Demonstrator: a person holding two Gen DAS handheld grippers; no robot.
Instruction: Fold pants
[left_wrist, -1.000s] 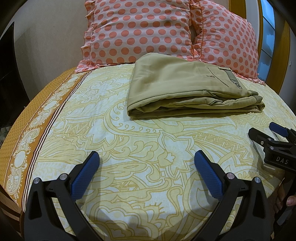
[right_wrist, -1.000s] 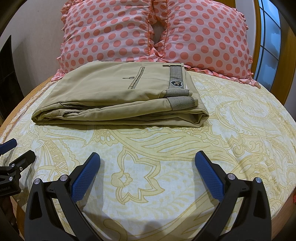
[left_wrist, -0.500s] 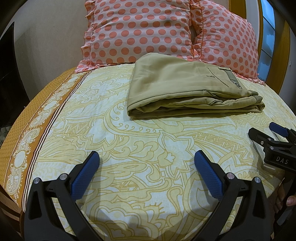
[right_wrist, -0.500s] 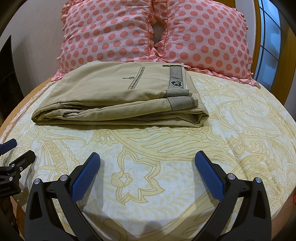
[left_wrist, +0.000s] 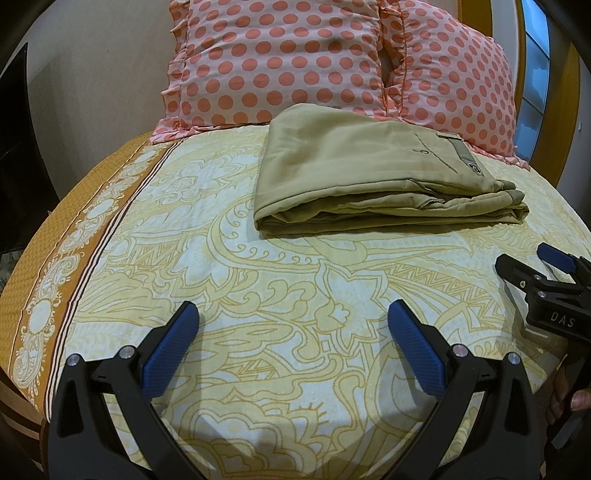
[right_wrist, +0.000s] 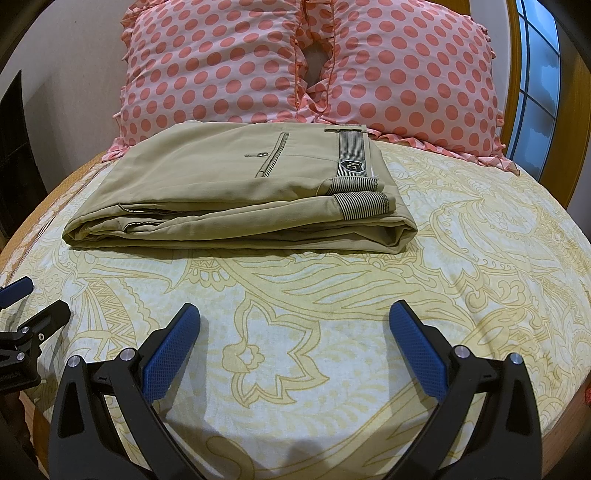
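Note:
Khaki pants (left_wrist: 369, 184) lie folded into a flat rectangle on the yellow patterned bedsheet (left_wrist: 258, 314), just in front of the pillows; they show in the right wrist view (right_wrist: 229, 192) with the striped waistband on the right. My left gripper (left_wrist: 291, 328) is open and empty, low over the sheet, well short of the pants. My right gripper (right_wrist: 293, 328) is open and empty, also short of the pants. Each gripper shows at the edge of the other's view: the right gripper (left_wrist: 546, 280), the left gripper (right_wrist: 26, 314).
Two pink polka-dot pillows (right_wrist: 229, 66) (right_wrist: 410, 74) stand behind the pants against the headboard. An orange border (left_wrist: 74, 251) marks the sheet's left edge, where the bed drops off. A window (right_wrist: 535, 85) is at the far right.

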